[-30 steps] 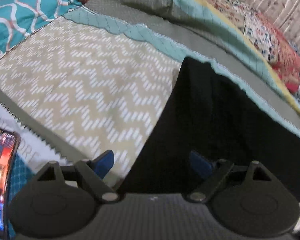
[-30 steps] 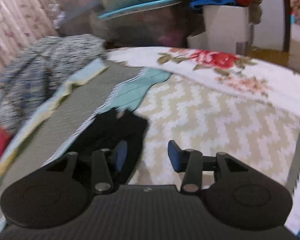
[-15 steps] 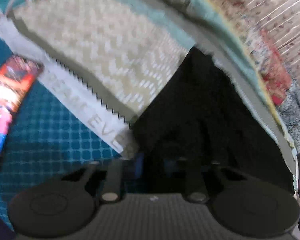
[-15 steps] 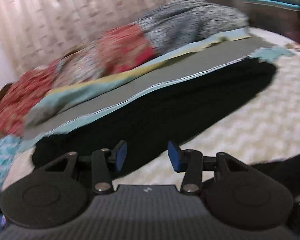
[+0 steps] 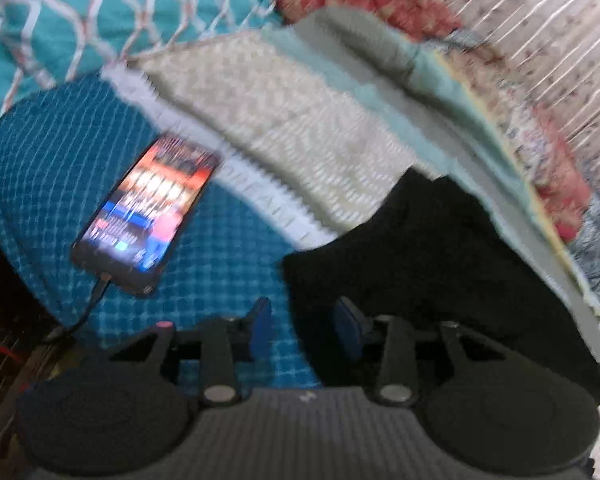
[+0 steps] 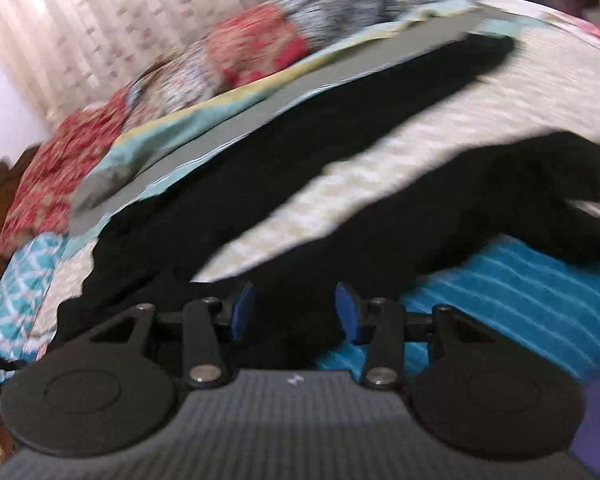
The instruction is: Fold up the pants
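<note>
A bed (image 5: 308,136) under a chevron cover carries black pants (image 6: 284,176), legs spread apart. Left tongs (image 5: 302,330), just reopening, hang unclenched with the waistband edge between the pads, ungripped. Right tongs (image 6: 295,314) gape above the crotch fabric. A lit phone (image 5: 148,212) lies further left.

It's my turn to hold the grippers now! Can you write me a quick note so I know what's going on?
Left gripper: open, jaws have just been opening; the edge of the black pants lies under them, not pinched.
Right gripper: open over the pants, nothing pinched.
Pants: on the zigzag blanket, legs spread apart.
Done: no fold visible.
Left: bring the legs together, then fold.
Mind the phone nearby.
</note>
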Demonstrator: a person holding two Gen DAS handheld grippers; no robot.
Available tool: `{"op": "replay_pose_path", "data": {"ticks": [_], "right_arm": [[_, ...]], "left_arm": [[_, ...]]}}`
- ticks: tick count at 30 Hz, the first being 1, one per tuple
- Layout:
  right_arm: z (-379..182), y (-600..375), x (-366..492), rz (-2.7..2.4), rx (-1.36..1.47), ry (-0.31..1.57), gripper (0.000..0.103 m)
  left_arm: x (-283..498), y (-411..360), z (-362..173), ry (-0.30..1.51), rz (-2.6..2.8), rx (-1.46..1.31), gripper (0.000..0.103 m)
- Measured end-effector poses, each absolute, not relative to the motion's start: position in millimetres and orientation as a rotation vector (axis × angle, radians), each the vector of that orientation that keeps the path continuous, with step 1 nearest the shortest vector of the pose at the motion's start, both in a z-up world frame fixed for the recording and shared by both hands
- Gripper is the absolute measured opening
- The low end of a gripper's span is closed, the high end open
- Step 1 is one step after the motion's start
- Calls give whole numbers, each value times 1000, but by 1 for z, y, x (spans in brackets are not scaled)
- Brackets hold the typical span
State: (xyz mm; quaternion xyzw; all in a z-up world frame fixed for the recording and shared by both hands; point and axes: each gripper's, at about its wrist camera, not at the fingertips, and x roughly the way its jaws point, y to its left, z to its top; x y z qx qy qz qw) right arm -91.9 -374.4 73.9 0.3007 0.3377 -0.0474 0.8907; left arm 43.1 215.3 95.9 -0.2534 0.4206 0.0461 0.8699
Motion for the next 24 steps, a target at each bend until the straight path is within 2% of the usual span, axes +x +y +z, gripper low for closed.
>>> {"op": "replay_pose_path", "data": {"ticks": [3,5,6,12,15,20,24], "right_arm": [[73,-412,-125,-246,694,654,48],[74,-438,-142,-346,732,625,49],[73,-446,-151,-385,739,611,50],[73,-481,-155,-476,808,543,49],[75,-501,-135,-496,780,540,49],[68,-540,-82,-545,690,645,49],[45,-561,-86,-447,747,723,50]], "left_arm": [[52,179,111,836,-29,-450,37],[59,143,115,836,-119,-354,45],[62,124,115,838,-161,-307,46],[66,38,84,956,-364,-165,46],[64,26,69,1026,-364,-152,48],[71,41,50,1119,-282,-213,49],[73,55,45,1153,-240,-313,51]]}}
